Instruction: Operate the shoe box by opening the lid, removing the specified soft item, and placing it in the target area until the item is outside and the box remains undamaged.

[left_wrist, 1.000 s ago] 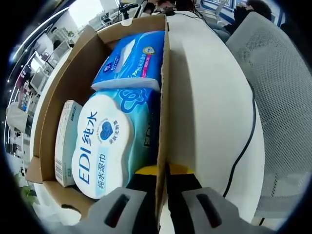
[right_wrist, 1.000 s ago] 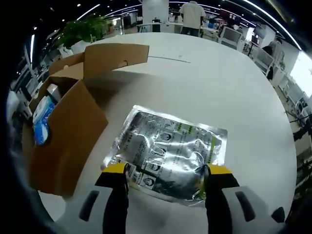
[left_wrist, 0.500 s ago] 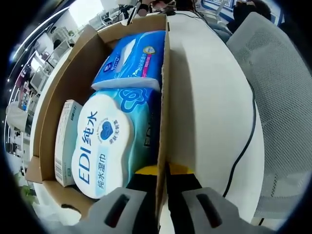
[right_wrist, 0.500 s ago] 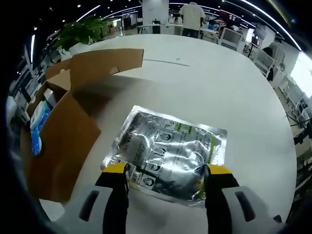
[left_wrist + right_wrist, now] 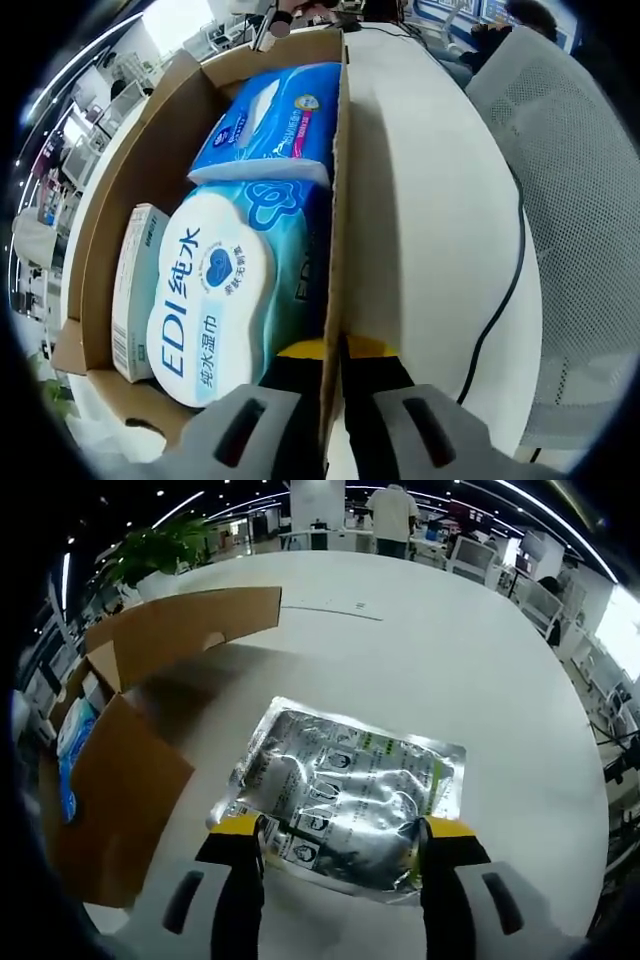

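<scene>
Box (image 5: 150, 170) open on the table (image 5: 400, 650), its wall pinched between the closed jaws of the left hand-held gripper (image 5: 331, 352); wipes pack (image 5: 215, 290) and tissue pack (image 5: 265, 125) remain inside. Right hand-held gripper (image 5: 338, 832), jaws spread, straddles the near edge of a silver pouch (image 5: 350, 785) lying flat on the table beside the box. Removal and placement appear done; only release and withdrawal seem left.

Brown cardboard box (image 5: 150, 160) holds blue-and-white packs (image 5: 265, 125); a shiny silver pouch (image 5: 350, 785) lies on the white table (image 5: 450, 650).
</scene>
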`<state>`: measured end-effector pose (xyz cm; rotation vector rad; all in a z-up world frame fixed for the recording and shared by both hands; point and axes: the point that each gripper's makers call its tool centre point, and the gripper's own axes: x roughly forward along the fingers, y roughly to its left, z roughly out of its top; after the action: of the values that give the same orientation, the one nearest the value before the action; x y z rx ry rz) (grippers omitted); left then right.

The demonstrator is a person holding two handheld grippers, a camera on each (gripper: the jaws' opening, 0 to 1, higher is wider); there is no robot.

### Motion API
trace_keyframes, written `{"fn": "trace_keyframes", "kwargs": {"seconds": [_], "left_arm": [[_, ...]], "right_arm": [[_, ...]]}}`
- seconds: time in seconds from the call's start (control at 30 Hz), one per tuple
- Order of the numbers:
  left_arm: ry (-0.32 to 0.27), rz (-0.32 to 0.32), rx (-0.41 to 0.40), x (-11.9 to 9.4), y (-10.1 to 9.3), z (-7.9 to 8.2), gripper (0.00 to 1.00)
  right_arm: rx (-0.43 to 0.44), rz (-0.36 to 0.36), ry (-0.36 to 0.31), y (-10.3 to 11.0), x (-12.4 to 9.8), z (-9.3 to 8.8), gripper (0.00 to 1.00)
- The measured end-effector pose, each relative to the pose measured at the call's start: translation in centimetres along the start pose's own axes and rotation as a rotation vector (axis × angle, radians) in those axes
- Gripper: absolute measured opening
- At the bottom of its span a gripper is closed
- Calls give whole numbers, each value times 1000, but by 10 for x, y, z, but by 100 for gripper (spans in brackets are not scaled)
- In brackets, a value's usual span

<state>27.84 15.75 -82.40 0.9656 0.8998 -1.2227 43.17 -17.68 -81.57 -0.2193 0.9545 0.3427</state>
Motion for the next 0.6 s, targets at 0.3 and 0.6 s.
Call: {"fn": "trace_keyframes", "kwargs": {"seconds": [0.3,0.6], "left_arm": [[0,0,-1,0,0,-2,2],[0,0,-1,0,-1,-2,2]], "right_arm": [[-4,2,17,0,2,2,61],[6,-8,36,1,2,3,61]]}}
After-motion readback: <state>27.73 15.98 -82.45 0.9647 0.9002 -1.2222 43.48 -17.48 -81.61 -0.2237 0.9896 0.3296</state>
